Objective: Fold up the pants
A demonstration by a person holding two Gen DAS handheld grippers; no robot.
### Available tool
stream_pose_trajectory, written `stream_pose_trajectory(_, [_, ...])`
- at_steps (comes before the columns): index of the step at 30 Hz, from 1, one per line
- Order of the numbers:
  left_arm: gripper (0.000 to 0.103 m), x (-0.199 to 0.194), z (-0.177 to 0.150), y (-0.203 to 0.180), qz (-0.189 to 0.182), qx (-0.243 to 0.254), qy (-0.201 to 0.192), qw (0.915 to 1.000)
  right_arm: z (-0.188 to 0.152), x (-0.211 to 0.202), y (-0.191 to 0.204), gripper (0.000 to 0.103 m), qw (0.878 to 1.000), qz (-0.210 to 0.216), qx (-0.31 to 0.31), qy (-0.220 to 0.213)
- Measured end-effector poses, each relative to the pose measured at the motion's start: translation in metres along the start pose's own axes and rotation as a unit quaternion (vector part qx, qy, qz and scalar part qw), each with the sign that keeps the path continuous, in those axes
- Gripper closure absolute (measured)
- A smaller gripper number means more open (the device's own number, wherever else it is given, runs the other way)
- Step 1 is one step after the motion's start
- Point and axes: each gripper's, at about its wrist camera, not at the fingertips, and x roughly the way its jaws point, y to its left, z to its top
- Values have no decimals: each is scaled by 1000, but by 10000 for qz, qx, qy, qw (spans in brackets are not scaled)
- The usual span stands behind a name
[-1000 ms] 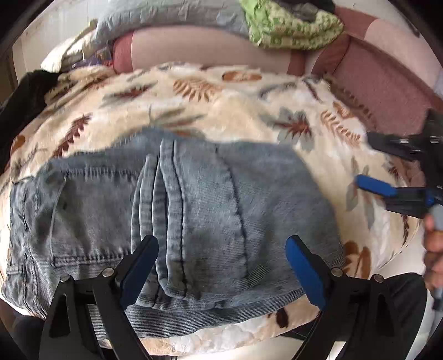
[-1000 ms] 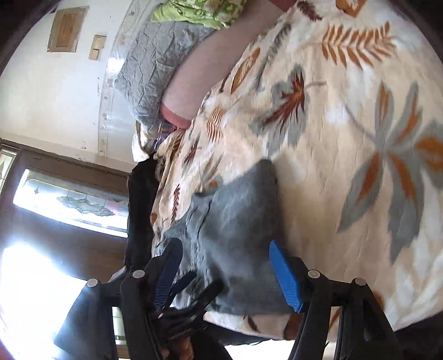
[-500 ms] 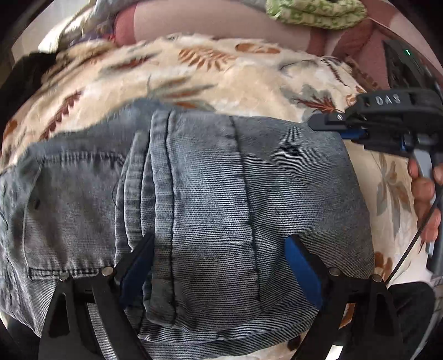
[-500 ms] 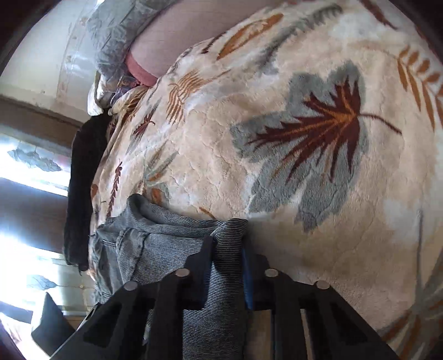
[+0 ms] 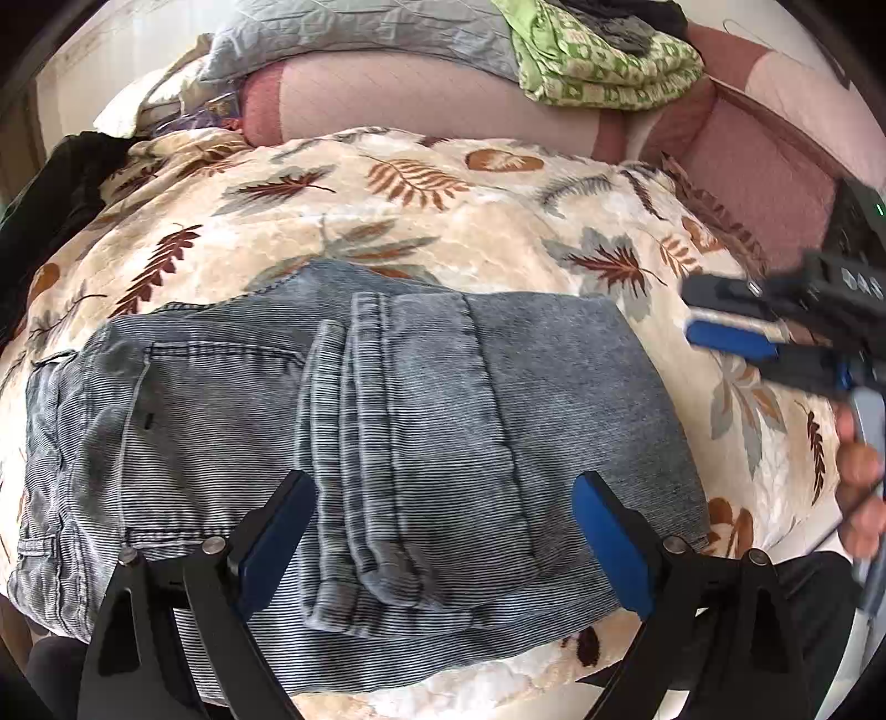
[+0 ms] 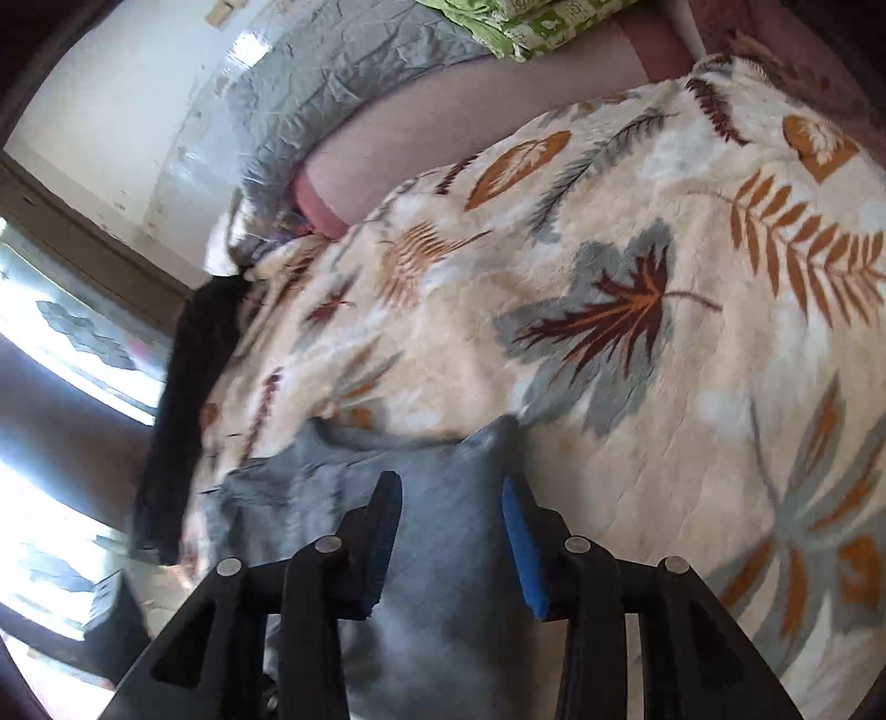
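Grey-blue jeans [image 5: 415, 415] lie folded into a compact rectangle on a cream blanket with a leaf print [image 5: 443, 221]. A leg hem runs down the middle of the stack. My left gripper [image 5: 443, 526] hovers over the near edge of the jeans, open wide, with nothing pinched. My right gripper [image 5: 714, 313] sits just off the right edge of the jeans, apart from them. In the right wrist view its jaws [image 6: 451, 531] are opening. The corner of the jeans [image 6: 454, 609] lies loose below and between the blue pads [image 6: 520, 543], which do not press on it.
A pink bolster [image 5: 415, 105], a grey pillow [image 5: 354, 27] and a folded green cloth [image 5: 598, 61] line the far side. A black garment [image 5: 55, 188] lies at the blanket's left edge. A person's hand [image 5: 858, 498] holds the right gripper. Bare blanket [image 6: 664, 387] stretches right of the jeans.
Half a second ago the right gripper was shut on the right edge of the jeans. It has since let go and pulled back to the right. The left gripper dipped closer, then backed off.
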Motion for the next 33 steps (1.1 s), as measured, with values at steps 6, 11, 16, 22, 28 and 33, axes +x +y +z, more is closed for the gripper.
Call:
stream_pose_trajectory(6, [9,25,-17,4,314,467,573,9968,-59,44,-27,39,9953,233,645,684])
stream_pose_trajectory(11, [9,-25,-18,32,-339,-172,-198,9991,-42,9,13,38,9991,96,233,352])
stream_pose_trajectory(16, [9,-44,-21,100,-575,-1399,-436,9875,-59,14,32,34,9987,273,58,417])
stream_pose_trajectory(22, [9,-45,-14,110,-962,-1662,-420,9805,-95,47,0,32,9950,438,660,608])
stream_pose_trajectory(28, [9,-23,-5,68,-1346,-1230,-101,9832,-89,34,25,31,9965,540,381,506])
stream_pose_trajectory(33, [11,15,-27,36,-75,-355,500,9981,-102,49,-1,28,9931,690,812,483])
